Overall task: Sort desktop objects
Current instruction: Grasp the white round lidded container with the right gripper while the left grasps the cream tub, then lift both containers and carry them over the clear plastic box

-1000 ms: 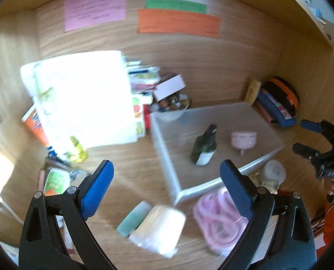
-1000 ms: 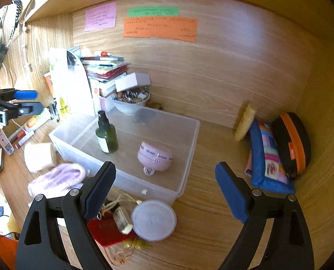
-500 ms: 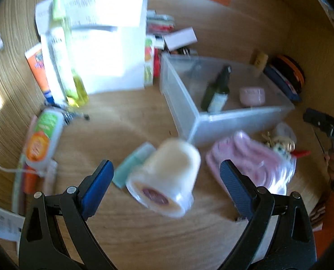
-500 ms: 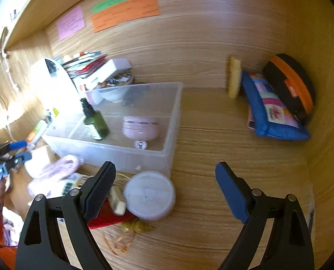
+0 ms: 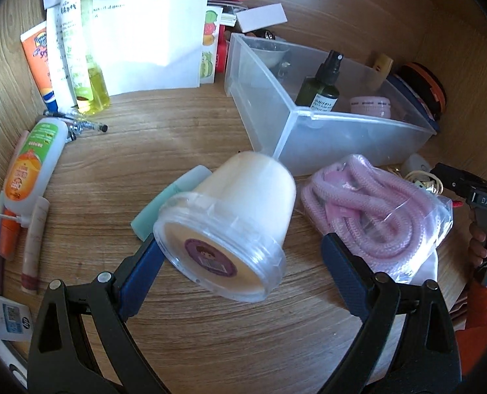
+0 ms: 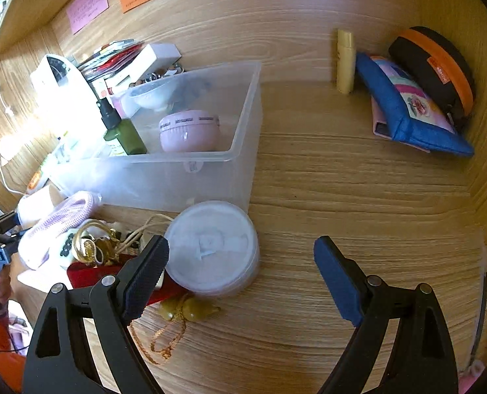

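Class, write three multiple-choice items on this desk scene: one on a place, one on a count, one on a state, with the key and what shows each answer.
1. Where is the green spray bottle?
A. inside the clear bin
B. on the papers
C. in a gripper

2. How many items lie in the bin?
A. one
B. two
C. four

3. How is the cream jar resting?
A. upright
B. upside down
C. tipped on its side

Key: 1 A, it stands within the bin's walls. 2 B, the bottle and the pink jar. 3 C, its lid faces the left gripper.
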`<act>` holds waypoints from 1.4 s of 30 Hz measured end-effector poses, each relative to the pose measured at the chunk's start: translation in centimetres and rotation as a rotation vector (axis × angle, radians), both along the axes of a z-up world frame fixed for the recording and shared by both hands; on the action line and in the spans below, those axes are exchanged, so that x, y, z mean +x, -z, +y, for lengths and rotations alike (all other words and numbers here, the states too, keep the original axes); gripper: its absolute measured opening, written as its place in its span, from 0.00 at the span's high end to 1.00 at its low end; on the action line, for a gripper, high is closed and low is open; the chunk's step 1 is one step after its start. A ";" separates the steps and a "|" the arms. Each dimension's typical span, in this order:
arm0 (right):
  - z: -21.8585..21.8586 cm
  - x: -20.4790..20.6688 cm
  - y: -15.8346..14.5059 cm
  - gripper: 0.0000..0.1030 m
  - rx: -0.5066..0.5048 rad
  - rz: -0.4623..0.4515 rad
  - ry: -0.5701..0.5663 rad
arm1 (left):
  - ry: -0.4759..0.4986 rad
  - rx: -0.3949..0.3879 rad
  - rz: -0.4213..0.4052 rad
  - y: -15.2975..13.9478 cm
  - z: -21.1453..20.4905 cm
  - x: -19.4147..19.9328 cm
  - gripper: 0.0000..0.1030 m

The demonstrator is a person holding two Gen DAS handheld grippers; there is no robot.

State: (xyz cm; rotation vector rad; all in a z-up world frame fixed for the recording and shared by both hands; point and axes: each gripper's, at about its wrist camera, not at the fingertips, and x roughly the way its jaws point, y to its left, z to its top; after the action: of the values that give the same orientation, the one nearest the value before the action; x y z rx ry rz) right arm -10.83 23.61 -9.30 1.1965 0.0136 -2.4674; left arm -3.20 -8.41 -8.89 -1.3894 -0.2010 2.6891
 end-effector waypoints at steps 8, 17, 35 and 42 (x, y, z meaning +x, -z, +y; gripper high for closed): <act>0.5 0.9 0.1 0.15 0.054 -0.003 -0.024 | -0.025 0.006 0.036 0.4 -0.1 0.3 0.07; 0.0 1.1 0.6 0.15 0.068 -0.029 -0.065 | -0.022 0.030 0.039 0.7 -0.3 0.2 0.29; -1.5 -0.2 1.4 0.39 0.096 -0.033 -0.095 | -0.059 -0.011 0.063 0.1 0.9 1.2 0.33; -0.2 -0.3 0.9 0.39 0.049 -0.041 -0.039 | -0.100 0.041 0.103 -0.3 0.4 1.3 0.34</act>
State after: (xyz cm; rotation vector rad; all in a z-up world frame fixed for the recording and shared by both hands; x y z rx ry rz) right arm -11.12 23.44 -10.17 1.2553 0.0861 -2.4209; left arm -1.91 -8.06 -8.61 -1.2583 -0.3228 2.8109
